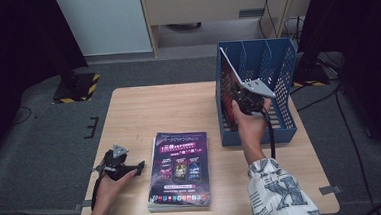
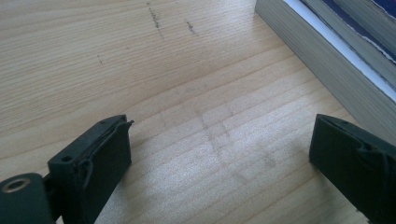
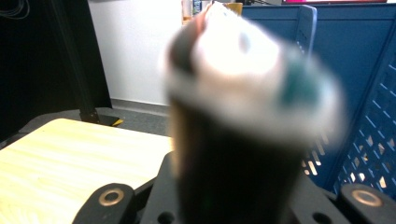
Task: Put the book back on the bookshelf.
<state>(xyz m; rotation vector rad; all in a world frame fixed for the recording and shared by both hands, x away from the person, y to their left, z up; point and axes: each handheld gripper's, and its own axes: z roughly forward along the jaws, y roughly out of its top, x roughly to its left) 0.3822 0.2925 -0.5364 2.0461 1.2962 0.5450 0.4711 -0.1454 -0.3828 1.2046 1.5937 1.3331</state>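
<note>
Left gripper (image 1: 132, 168) rests on the tabletop (image 1: 178, 108), jaws spread wide and empty — just beside the magazine stack (image 1: 179, 171). Farther off, right gripper (image 1: 237, 92) grasps a magazine (image 1: 231, 70), leaning inside the blue file rack (image 1: 281, 67).

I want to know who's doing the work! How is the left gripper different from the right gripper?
The left gripper rests low on the table beside the stack of magazines; the right gripper is raised at the blue rack. The left gripper's jaws stand wide apart with bare wood between them; the right gripper is shut on a magazine that leans into the rack. Both are black and hand-held.
</note>
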